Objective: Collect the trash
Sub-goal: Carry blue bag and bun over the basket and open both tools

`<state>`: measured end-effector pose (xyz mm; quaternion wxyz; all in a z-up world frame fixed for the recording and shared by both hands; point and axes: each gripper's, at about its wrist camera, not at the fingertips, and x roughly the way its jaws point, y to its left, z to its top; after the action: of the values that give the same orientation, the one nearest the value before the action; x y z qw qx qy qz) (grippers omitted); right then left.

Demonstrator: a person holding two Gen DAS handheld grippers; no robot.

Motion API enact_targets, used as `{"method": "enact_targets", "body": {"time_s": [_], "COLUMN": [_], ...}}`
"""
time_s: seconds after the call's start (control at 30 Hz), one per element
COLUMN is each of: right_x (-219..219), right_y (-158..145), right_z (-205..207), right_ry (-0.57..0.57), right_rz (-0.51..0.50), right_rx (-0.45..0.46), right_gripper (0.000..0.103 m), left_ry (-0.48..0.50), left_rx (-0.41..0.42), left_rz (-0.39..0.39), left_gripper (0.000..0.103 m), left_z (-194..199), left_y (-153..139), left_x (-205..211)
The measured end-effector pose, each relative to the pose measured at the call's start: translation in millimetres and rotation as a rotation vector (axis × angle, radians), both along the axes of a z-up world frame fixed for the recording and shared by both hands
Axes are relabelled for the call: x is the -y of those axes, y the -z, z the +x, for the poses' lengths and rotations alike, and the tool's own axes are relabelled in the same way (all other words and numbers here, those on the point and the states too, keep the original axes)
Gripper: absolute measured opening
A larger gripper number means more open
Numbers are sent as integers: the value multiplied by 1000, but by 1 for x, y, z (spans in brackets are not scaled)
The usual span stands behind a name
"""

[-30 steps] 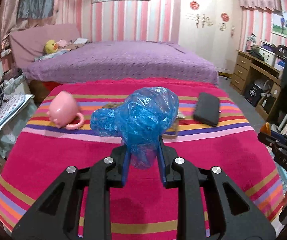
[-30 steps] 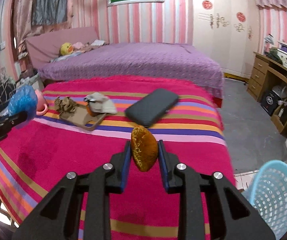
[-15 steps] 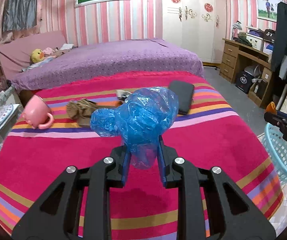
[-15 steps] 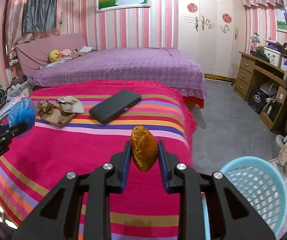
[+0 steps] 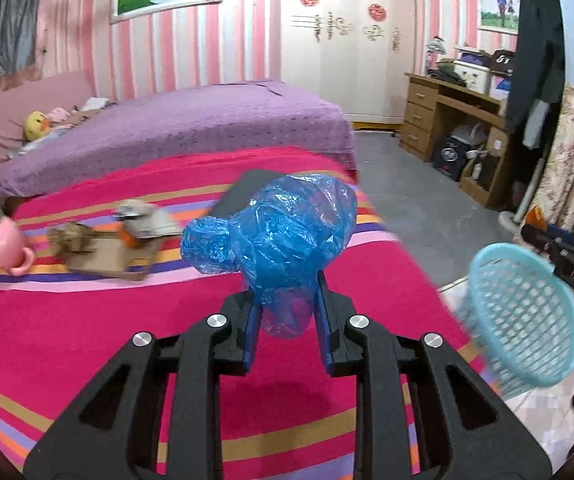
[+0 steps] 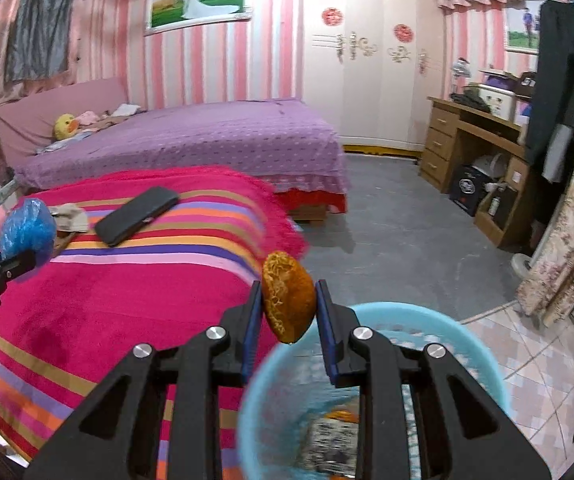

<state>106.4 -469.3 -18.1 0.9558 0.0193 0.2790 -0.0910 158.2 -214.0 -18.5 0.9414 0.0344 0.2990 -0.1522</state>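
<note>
My left gripper (image 5: 287,304) is shut on a crumpled blue plastic bag (image 5: 283,236) and holds it above the striped pink blanket (image 5: 87,320). My right gripper (image 6: 289,304) is shut on an orange-brown peel piece (image 6: 288,295) and holds it over the near rim of a light blue mesh basket (image 6: 463,344) on the floor beside the bed. The basket holds some trash (image 6: 331,436). It also shows in the left wrist view (image 5: 527,312) at the right, with the right gripper above it. More scraps lie on a brown board (image 5: 107,256) on the blanket.
A black wallet (image 6: 137,216) and a pink mug (image 5: 7,246) lie on the blanket. A purple bed (image 6: 191,140) stands behind. A wooden desk (image 6: 483,148) stands at the right, with grey floor (image 6: 399,236) between.
Both grippers have swung right with their loads. The right gripper moved from over the blanket to over the basket. The basket has come into the left wrist view.
</note>
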Motion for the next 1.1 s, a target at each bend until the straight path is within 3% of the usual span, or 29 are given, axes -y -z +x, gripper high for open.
{"method": "enact_targets", "body": {"time_s": [0.23, 0.43, 0.8, 0.9, 0.97, 1.07, 1.1], "right_x": [54, 90, 115, 118, 118, 120, 120], "right_y": [13, 18, 28, 30, 33, 35, 35], "right_z": [-16, -34, -49, -50, -49, -49, -49], "right_ry": [114, 191, 241, 239, 238, 241, 242], "right_rz": [-10, 23, 49, 53, 49, 50, 51], "right_rx": [-20, -13, -16, -23, -32, -38, -39], "right_gripper": [26, 26, 26, 26, 26, 26, 26], "left_ry": [138, 228, 309, 325, 315, 290, 277], "left_rx": [-3, -28, -85, -89, -64, -20, -7], "left_rz": [9, -7, 17, 41, 62, 73, 78], "left_gripper": [23, 23, 26, 42, 70, 86, 87], "left_z": [-15, -30, -38, -38, -40, -41, -40], "left_y": [9, 21, 41, 44, 42, 38, 37], "left_x": [95, 150, 205, 213, 215, 205, 201]}}
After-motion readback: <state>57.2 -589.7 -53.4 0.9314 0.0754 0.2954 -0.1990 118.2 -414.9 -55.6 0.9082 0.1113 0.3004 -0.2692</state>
